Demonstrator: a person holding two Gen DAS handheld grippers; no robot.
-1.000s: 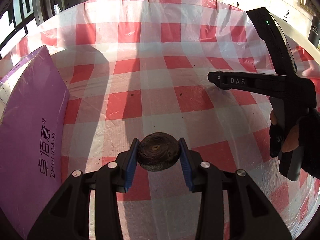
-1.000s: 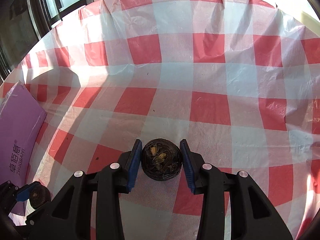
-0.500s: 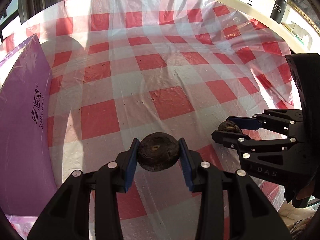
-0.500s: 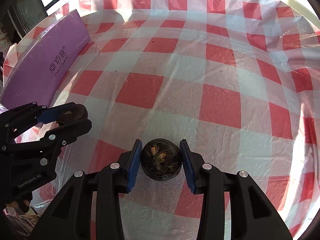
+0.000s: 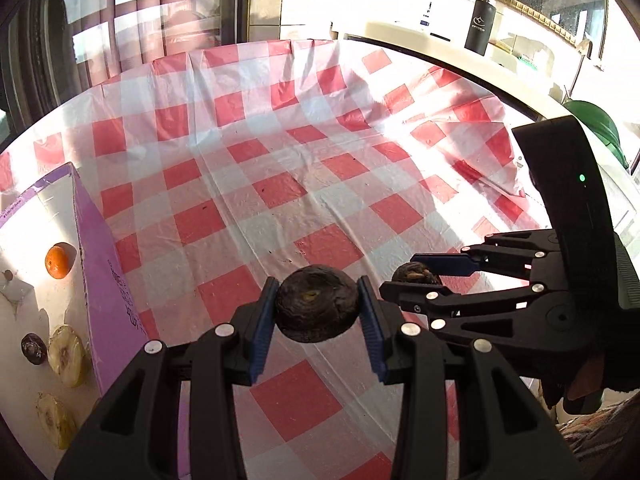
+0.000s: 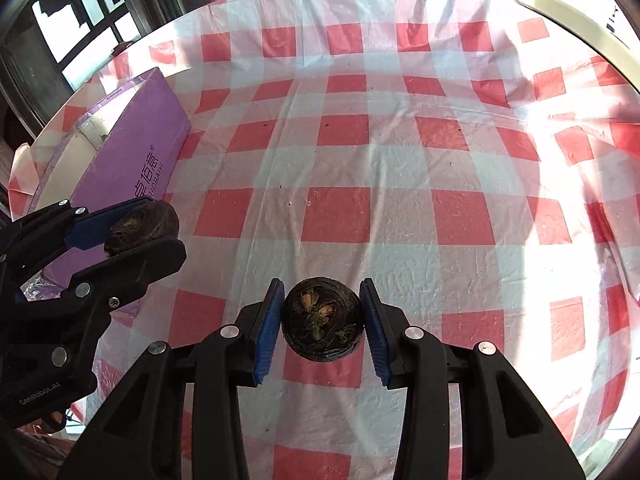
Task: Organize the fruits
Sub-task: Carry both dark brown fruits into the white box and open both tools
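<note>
Above the checked tablecloth [image 6: 400,216], each hand-held gripper, left [image 5: 316,306] and right [image 6: 322,320], clamps a dark round fruit, its puckered end toward the camera

**Readable marks: the purple box and one gripper body**

The flat purple cardboard box [image 6: 132,152] carries white printing on its long side: three Chinese characters, "卓佰意", with a small ® mark at their upper end and a line of Latin capitals beneath that reads about as "ZHUOBAIYI", partly cut off by the black two-finger left gripper [image 6: 140,232] in front of it. In the left wrist view the same printing on the box [image 5: 116,292] is too foreshortened to read.

The left gripper's black plastic body shows small pale lettering, "GenRobot.AI", low at the picture's left edge.

The black cylindrical bottle [image 5: 480,26] on the far counter bears a white logo, too small to read.
</note>
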